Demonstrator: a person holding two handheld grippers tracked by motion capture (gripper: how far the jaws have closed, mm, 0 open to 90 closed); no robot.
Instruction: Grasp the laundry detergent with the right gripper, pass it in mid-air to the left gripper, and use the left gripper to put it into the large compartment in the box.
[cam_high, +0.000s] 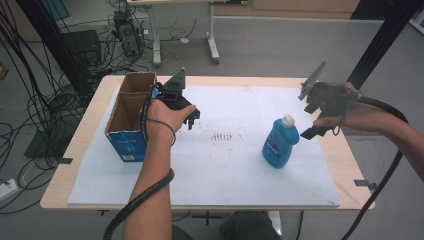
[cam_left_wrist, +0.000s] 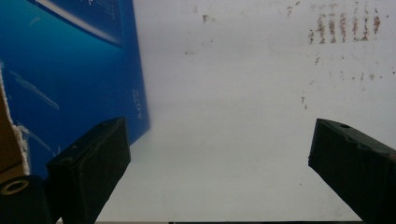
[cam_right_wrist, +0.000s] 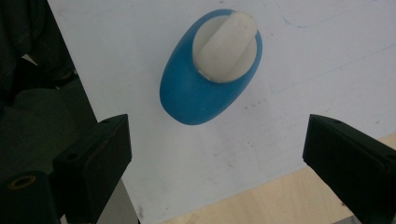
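Fingers of both grippers spread, right gripper (cam_high: 316, 116) near blue bottle (cam_high: 280, 142), white mat (cam_high: 225, 170), grey floor (cam_high: 280, 45) behind

We see a blue bottle (cam_high: 280, 144) with a white cap (cam_right_wrist: 225, 46) and a pale label. The open cardboard box (cam_high: 131, 115) is blue outside, with white print, and brown inside. The white mat (cam_high: 225, 170) has small brown spots in rows near its middle. The tabletop (cam_high: 345, 165) is light wood colour. Both hand-held grippers, left (cam_high: 191, 118) and right (cam_high: 311, 125), are black.
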